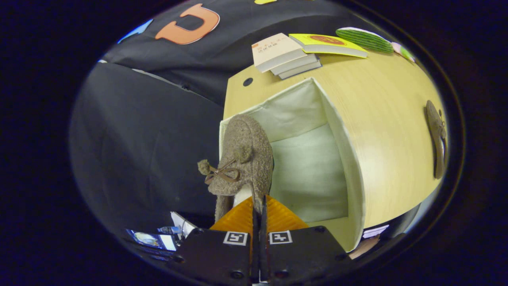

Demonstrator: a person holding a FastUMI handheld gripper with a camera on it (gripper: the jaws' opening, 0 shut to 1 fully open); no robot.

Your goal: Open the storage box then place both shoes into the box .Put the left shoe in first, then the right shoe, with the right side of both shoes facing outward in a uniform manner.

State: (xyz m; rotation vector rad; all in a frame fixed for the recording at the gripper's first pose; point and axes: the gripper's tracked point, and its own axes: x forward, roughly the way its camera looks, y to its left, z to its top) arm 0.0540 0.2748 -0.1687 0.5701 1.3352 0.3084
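Fuzzy brown fabric of the first shoe (244, 157) is hanging at the near-left corner of the open storage box (349, 167), toe pointing into it, its bow on the side away from the box's inside. Gripper (258, 206) fingers are clenching together on the shoe's heel edge, holding it. Second shoe (436, 137) is lying on the wooden table (389, 103) well to the right of the box; a stack of books (285, 53) is sitting beyond the box.

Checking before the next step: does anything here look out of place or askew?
Nothing odd. The gripper is shut on a brown shoe over the open box; the other shoe lies apart on the table.
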